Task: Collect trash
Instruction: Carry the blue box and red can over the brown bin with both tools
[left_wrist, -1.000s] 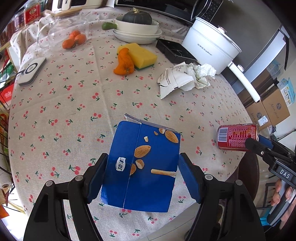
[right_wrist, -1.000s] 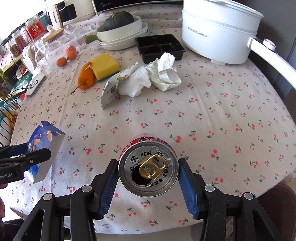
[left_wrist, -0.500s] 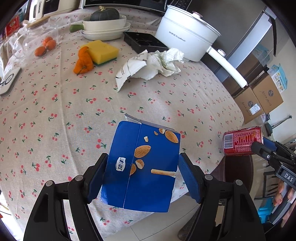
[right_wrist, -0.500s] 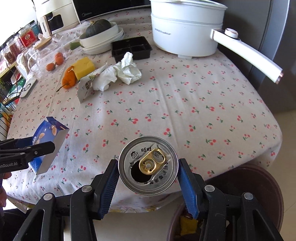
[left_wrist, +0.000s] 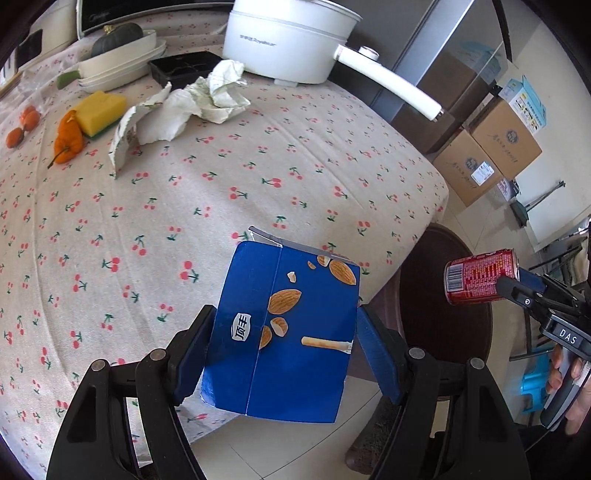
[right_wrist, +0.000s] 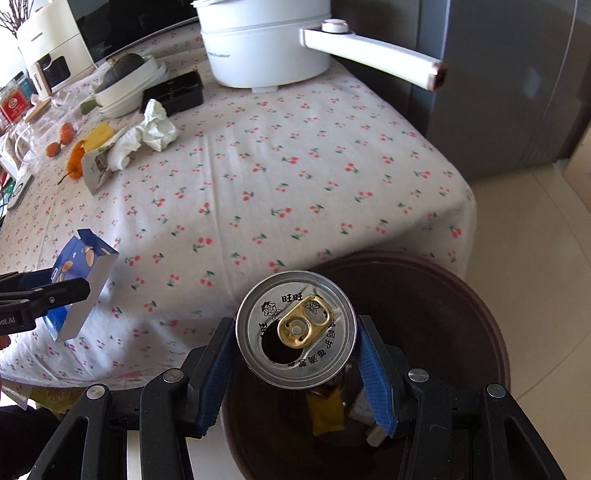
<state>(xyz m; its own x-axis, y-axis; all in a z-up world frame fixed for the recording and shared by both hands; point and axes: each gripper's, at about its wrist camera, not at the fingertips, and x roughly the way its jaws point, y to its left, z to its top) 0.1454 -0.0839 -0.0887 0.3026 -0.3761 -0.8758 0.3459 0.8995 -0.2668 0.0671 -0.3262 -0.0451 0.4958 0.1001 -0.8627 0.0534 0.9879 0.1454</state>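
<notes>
My left gripper (left_wrist: 284, 347) is shut on a blue almond carton (left_wrist: 284, 328), held over the table's front edge. The carton (right_wrist: 79, 280) and that gripper also show at the left of the right wrist view. My right gripper (right_wrist: 297, 354) is shut on an opened red drink can (right_wrist: 295, 328), top facing the camera, above the dark brown trash bin (right_wrist: 461, 314). In the left wrist view the red can (left_wrist: 480, 282) hangs over the same bin (left_wrist: 436, 321). Crumpled white paper and a torn wrapper (left_wrist: 184, 110) lie on the cherry-print tablecloth (left_wrist: 184, 206).
A white electric pot (left_wrist: 291, 40) with a long handle stands at the back, beside a black tray (left_wrist: 184, 68), stacked bowls with a squash (left_wrist: 118, 59), a yellow sponge (left_wrist: 101, 110) and an orange pepper (left_wrist: 68, 138). Cardboard boxes (left_wrist: 491, 155) sit on the floor. Wrappers lie inside the bin.
Both grippers have travelled right, off the table's middle toward its corner. The can now hangs over the bin, and the carton is at the table edge. Both grips are unchanged.
</notes>
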